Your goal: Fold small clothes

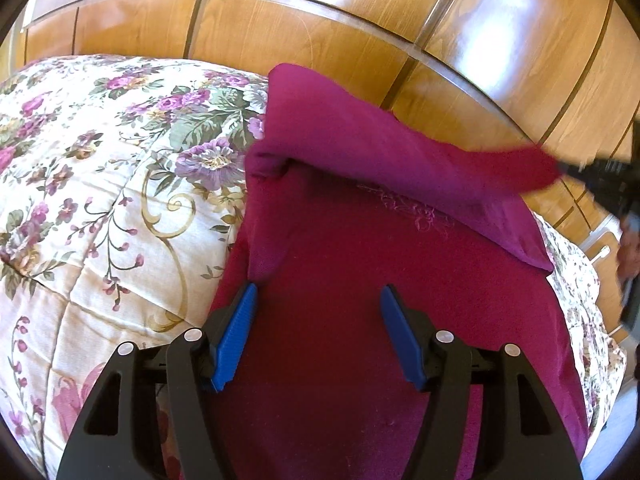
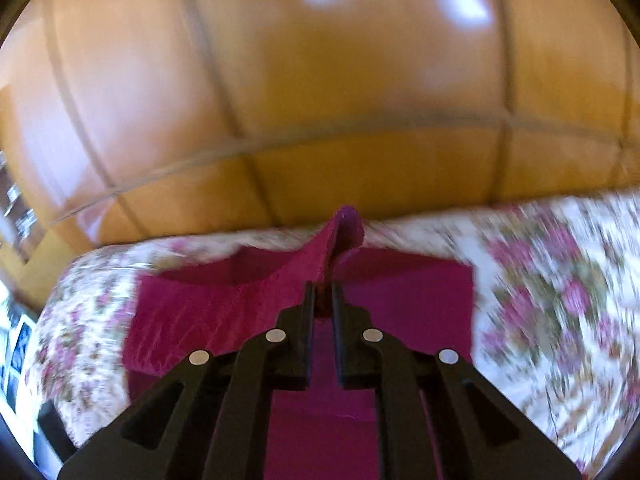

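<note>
A magenta garment (image 1: 352,340) lies flat on the floral bedspread (image 1: 100,160). My left gripper (image 1: 319,288) hovers over it, blue pads wide apart with nothing pinched; a raised fold of the cloth ends right at the tip of its left pad. My right gripper (image 2: 323,286) is shut on an edge of the garment (image 2: 400,300), and a flap (image 2: 344,228) stands up above the black fingertips. In the left wrist view that lifted part (image 1: 380,152) stretches to the right, where the right gripper (image 1: 564,168) shows blurred at the frame edge.
Glossy wooden panels (image 1: 320,40) rise just behind the bed and fill the upper half of both views. The floral bedspread (image 2: 560,280) extends on both sides of the garment. The right wrist view is motion-blurred. Shelves and clutter (image 2: 16,208) sit at its far left.
</note>
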The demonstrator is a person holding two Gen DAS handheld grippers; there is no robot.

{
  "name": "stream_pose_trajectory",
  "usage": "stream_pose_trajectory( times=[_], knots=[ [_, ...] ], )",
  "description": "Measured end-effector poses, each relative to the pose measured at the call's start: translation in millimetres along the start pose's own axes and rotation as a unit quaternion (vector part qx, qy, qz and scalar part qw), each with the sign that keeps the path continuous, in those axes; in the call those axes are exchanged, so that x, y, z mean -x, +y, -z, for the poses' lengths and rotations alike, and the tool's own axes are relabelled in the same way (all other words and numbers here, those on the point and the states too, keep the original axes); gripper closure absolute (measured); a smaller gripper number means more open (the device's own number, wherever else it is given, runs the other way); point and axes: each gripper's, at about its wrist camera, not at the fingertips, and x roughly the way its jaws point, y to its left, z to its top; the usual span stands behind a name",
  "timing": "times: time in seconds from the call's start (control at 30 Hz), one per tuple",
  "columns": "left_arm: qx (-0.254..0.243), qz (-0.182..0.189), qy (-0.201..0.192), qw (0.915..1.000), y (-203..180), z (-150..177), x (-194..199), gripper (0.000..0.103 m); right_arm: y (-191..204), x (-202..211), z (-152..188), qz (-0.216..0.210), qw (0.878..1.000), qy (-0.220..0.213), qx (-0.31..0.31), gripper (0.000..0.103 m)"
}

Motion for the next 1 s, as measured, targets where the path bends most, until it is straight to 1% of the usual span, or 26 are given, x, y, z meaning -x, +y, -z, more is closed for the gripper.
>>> stream_pose_trajectory(
  times=[0.1,0.13,0.2,0.27,0.37,0.47,0.5,0.53,0.6,0.67,0.77,0.83,0.93,1.0],
  knots=[
    [-0.006,-0.006,0.002,1.0000,-2.3,-0.3,-2.0,0.038,-29.0,-22.6,20.3,0.018,0.999,0.035,-0.028,0.096],
    [-0.007,-0.007,0.002,0.9999,-3.0,-0.1,-2.6,0.038,-43.4,-22.9,27.6,0.022,0.998,0.044,-0.035,0.096],
    [-0.008,-0.008,0.005,0.9999,-3.8,-0.9,-3.3,0.038,-52.9,-36.1,40.4,0.024,0.997,0.061,-0.051,0.096],
    [-0.014,-0.018,0.013,0.9997,-8.2,-4.5,-2.2,0.038,-55.7,-40.3,46.0,0.024,0.996,0.067,-0.056,0.096],
    [-0.031,-0.027,0.025,0.9988,-15.9,-12.3,4.5,0.038,-58.8,-34.9,50.6,0.020,0.996,0.068,-0.049,0.096],
    [-0.020,-0.013,0.009,0.9997,-15.2,-25.4,14.5,0.038,-54.3,-31.0,54.0,0.022,0.997,0.072,-0.027,0.094],
    [-0.015,-0.010,0.001,0.9998,-15.1,-34.2,17.1,0.038,-54.3,-27.5,54.0,0.027,0.997,0.074,-0.021,0.089],
    [-0.014,-0.007,-0.004,0.9999,-15.1,-39.5,18.5,0.038,-52.9,-25.6,51.5,0.031,0.997,0.069,-0.019,0.081],
    [-0.017,-0.004,-0.017,0.9997,-17.4,-56.1,18.5,0.038,-50.1,-14.1,47.3,0.047,0.998,0.045,-0.013,0.068],
    [-0.019,-0.006,-0.029,0.9994,-19.3,-75.2,12.7,0.038,-44.6,-3.1,41.2,0.043,0.999,0.022,-0.011,0.066],
    [-0.023,-0.002,-0.041,0.9989,-25.6,-99.2,1.1,0.038,-27.8,0.2,31.6,0.026,1.000,0.001,0.002,0.055],
    [-0.031,-0.004,-0.048,0.9984,-31.6,-114.0,-9.1,0.038,-17.7,-9.4,26.9,0.024,1.000,-0.001,0.017,0.048],
    [-0.037,0.000,-0.042,0.9984,-40.1,-131.2,-28.7,0.038,-7.2,-32.7,20.2,0.033,0.999,0.005,0.028,0.047],
    [-0.042,-0.002,-0.035,0.9985,-44.0,-140.4,-43.2,0.038,-3.7,-49.7,18.6,0.048,0.998,0.011,0.034,0.046]
  ],
)
